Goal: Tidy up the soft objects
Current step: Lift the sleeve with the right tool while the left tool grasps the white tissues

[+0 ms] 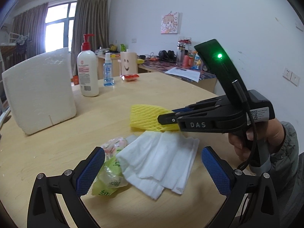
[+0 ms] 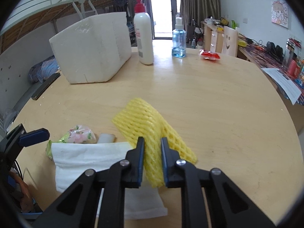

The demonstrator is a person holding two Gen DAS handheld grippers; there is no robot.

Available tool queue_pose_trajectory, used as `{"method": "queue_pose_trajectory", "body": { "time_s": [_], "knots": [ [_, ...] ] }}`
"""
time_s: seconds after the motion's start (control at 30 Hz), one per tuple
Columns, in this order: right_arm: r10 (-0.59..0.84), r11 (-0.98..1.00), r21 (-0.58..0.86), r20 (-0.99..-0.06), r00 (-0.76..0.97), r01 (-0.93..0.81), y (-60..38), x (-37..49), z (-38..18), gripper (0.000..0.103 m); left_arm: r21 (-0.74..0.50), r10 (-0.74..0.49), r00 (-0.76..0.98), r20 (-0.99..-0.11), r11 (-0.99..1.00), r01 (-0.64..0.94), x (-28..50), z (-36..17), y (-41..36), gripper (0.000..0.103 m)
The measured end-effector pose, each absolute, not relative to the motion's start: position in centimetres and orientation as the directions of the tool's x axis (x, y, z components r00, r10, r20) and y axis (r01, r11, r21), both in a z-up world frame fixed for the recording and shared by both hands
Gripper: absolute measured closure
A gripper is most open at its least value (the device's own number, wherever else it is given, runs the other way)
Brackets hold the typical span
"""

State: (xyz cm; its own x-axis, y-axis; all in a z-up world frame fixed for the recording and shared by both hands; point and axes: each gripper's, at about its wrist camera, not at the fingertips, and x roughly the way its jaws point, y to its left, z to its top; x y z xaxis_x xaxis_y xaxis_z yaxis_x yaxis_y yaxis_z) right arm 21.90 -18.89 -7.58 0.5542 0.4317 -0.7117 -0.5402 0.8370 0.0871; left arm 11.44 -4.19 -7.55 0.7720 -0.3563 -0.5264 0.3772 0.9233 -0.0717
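left wrist view: left tongs [image 1: 153, 171] stand apart over the folded white cloth [image 1: 161, 161] on the tabletop [image 1: 171, 91]; right wrist view: right tongs [image 2: 152, 163] clamped on the yellow foam net sleeve [image 2: 140, 121]'s near end; light, squashy, likely to droop, best pinched at an edge.

The left wrist view sits low over the round wooden table [image 1: 171, 87], close above the white cloth [image 1: 161, 161], facing the far wall and window. The right wrist view looks steeply down from the near edge, very close to the yellow foam net [image 2: 144, 125], towards the far door. Both share (from different sides) the cloth, net, white foam box [image 2: 91, 49] and lotion bottle [image 1: 87, 72].
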Motion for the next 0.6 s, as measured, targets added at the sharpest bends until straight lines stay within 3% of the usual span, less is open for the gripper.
{"method": "queue_pose_trajectory", "body": {
  "time_s": [0.3,0.6],
  "knots": [
    [0.409,0.877,0.120,-0.694,0.593,-0.465,-22.5,21.5,-7.2,0.083,-0.039,-0.363,0.756,-0.545,0.912,0.409,11.9,-7.4,-5.7,0.002],
    [0.402,0.894,0.156,-0.694,0.598,-0.419,-24.8,20.7,-7.8,0.083,-0.033,-0.337,0.699,-0.631,0.912,0.409,14.0,-8.8,-6.7,0.031]
  ]
}}
